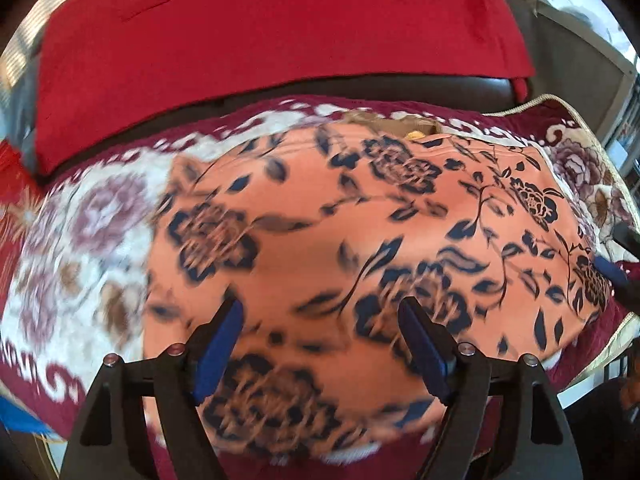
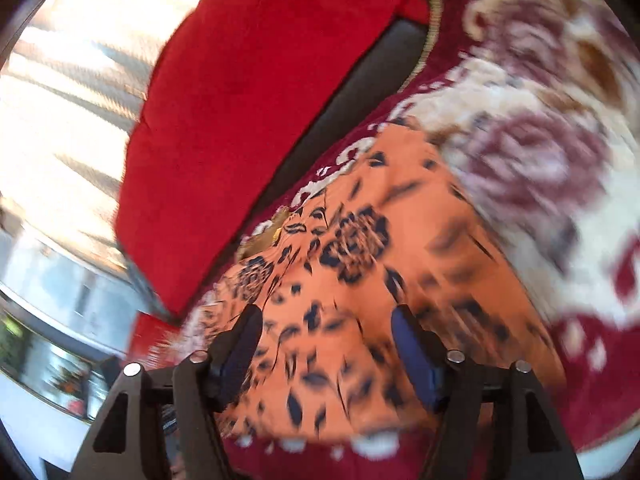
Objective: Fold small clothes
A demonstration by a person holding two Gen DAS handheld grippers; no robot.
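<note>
An orange garment with a dark floral print (image 1: pixel 340 220) lies spread flat on a maroon and cream floral blanket (image 1: pixel 80 240). My left gripper (image 1: pixel 320 312) is open and empty, hovering over the garment's near part. My right gripper (image 2: pixel 326 320) is open and empty above the same garment (image 2: pixel 360 280); its blue fingertip (image 1: pixel 610 270) shows at the garment's right edge in the left wrist view. Both views are blurred by motion.
A red cushion (image 1: pixel 260 40) leans behind the blanket on a dark seat (image 1: pixel 400 88). The blanket (image 2: pixel 540 140) stretches past the garment to the right. A bright window (image 2: pixel 60 100) and white furniture (image 1: pixel 580 20) lie beyond.
</note>
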